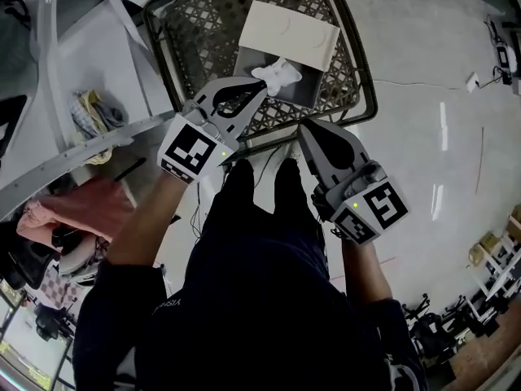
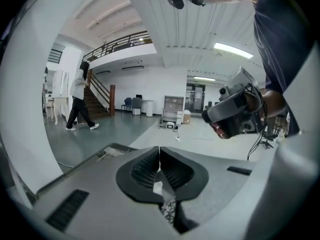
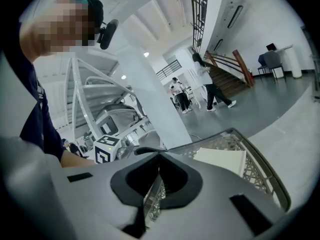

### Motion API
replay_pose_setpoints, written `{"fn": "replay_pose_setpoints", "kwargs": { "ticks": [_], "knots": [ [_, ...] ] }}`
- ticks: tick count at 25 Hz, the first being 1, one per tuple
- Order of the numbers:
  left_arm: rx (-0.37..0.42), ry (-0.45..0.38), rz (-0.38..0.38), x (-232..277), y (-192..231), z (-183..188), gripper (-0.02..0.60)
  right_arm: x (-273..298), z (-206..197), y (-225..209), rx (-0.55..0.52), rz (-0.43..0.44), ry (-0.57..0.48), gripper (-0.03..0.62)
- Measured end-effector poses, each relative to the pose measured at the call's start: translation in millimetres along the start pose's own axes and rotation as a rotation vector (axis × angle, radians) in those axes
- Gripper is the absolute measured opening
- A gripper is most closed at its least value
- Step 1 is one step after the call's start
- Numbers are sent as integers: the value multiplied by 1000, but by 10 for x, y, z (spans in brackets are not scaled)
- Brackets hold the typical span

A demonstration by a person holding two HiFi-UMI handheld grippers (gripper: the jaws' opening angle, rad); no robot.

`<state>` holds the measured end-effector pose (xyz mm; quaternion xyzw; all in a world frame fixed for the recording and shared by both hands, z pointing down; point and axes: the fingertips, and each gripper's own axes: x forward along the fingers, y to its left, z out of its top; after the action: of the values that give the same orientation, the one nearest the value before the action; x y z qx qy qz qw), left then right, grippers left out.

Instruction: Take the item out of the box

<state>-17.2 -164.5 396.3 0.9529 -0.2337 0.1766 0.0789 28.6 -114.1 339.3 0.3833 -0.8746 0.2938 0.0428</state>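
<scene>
Wire basket [image 1: 203,23] holding open box [image 1: 254,62], white item [image 1: 278,73] inside, left claw [image 1: 262,85], right claw [image 1: 303,125] both closed

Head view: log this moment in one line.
left claw: shut, near item | right claw: shut, empty | item: in box | box: open, in basket

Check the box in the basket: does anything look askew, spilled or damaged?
Nothing stands out. The box sits in the mesh basket with its lid folded open, and the white item lies bunched inside. No spill or damage shows. The left gripper and right gripper are both shut, empty.
</scene>
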Motion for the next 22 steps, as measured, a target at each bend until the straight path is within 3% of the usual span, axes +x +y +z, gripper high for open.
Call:
{"fn": "replay_pose_setpoints", "kwargs": {
  "ticks": [7,15,22],
  "knots": [
    [61,184,-53,582,187,-705,13,186,-237,-494,66,8,57,24],
    [171,412,-155,1088,223,-1448,100,217,-536,-909,137,-2,117,25],
    [185,579,-195,1242,232,-1934,166,217,-730,-1156,180,-16,157,25]
  ]
}}
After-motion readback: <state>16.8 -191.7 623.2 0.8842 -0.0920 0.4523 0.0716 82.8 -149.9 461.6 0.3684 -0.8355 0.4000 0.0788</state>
